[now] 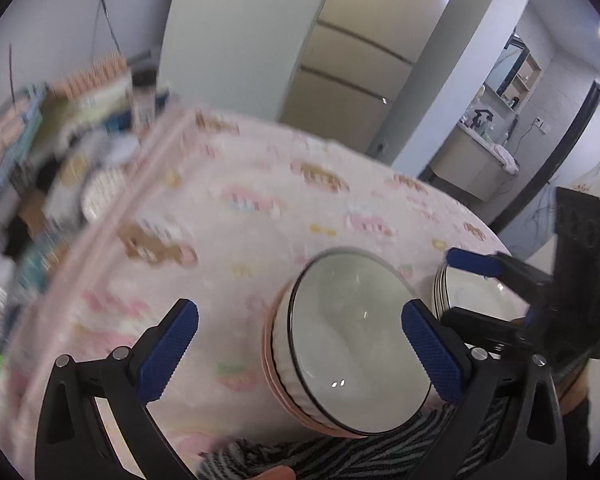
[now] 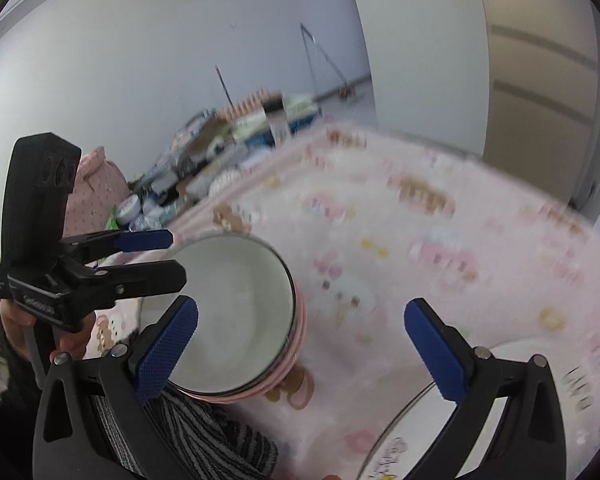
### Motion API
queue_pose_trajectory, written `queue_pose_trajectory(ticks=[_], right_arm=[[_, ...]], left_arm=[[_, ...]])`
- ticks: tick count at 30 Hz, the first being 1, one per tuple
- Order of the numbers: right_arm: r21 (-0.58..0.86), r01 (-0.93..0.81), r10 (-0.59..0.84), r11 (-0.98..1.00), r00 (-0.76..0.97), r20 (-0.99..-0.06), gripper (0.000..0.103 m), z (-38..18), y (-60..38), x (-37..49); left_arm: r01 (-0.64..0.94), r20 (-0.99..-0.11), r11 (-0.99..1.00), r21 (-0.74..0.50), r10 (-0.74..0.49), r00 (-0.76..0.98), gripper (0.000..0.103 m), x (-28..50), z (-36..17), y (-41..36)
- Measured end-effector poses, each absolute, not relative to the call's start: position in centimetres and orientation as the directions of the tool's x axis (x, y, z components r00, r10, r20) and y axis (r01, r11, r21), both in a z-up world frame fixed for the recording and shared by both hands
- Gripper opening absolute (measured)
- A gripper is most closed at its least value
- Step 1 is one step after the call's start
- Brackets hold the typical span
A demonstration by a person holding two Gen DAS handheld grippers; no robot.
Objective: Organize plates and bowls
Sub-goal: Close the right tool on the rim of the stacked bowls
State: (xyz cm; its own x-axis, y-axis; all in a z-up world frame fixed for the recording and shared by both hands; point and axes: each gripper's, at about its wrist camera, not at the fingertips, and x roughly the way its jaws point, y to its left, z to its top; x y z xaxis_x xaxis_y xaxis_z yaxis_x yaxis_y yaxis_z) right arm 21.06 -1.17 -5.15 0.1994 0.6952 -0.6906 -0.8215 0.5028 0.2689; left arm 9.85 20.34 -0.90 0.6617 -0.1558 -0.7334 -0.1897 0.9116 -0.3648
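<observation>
A white bowl with a dark rim [image 1: 352, 340] sits on top of a stack of pink bowls [image 1: 278, 380] on the pink cartoon tablecloth [image 1: 228, 208]. My left gripper [image 1: 300, 352] is open, its right pad [image 1: 432, 356] overlapping the bowl's rim. A stack of white plates [image 1: 472, 296] lies to the right, under my open right gripper [image 1: 450, 288]. In the right wrist view the right gripper [image 2: 300, 348] is open over the cloth, the bowl stack [image 2: 236, 312] by its left pad [image 2: 168, 348]. A printed plate [image 2: 404, 440] lies under its right finger. The left gripper [image 2: 176, 256] hovers at the bowl's left rim.
Boxes, bottles and packets [image 1: 80, 120] crowd the floor beyond the table's far left edge. A pink bag [image 2: 100, 184] stands to the left. Striped grey fabric [image 1: 360, 452] lies at the near edge below the bowls. A tall cabinet [image 1: 352, 60] stands behind the table.
</observation>
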Motion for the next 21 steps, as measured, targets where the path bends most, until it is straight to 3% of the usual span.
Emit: queue_pose_trajectory(ticks=[5,9,14,21], right_arm=[[0.272,-0.815,0.648,0.512,0.158,-0.745,0.088,-7.8,-0.2,21.4],[0.261,-0.828,0.62,0.496,0.128,-0.774,0.076,-9.1,1.0,20.7],[0.195,-0.853,0.594,0.485,0.157,-0.789,0.068,-9.5,1.9,19.5],[0.235,-0.86,0.615,0.454,0.112,-0.781,0.048,-10.0,2.6,19.1]], left_arm=[[-0.2,-0.767,0.894,-0.401,-0.209,0.607,0.102,10.0,-3.9,20.1],[-0.2,-0.773,0.891,-0.408,-0.22,0.595,0.078,9.8,-5.3,19.9],[-0.165,-0.737,0.861,-0.482,-0.297,0.607,0.052,9.6,-6.1,20.1],[-0.137,-0.703,0.86,-0.492,-0.3,0.645,0.05,9.2,-6.6,20.0]])
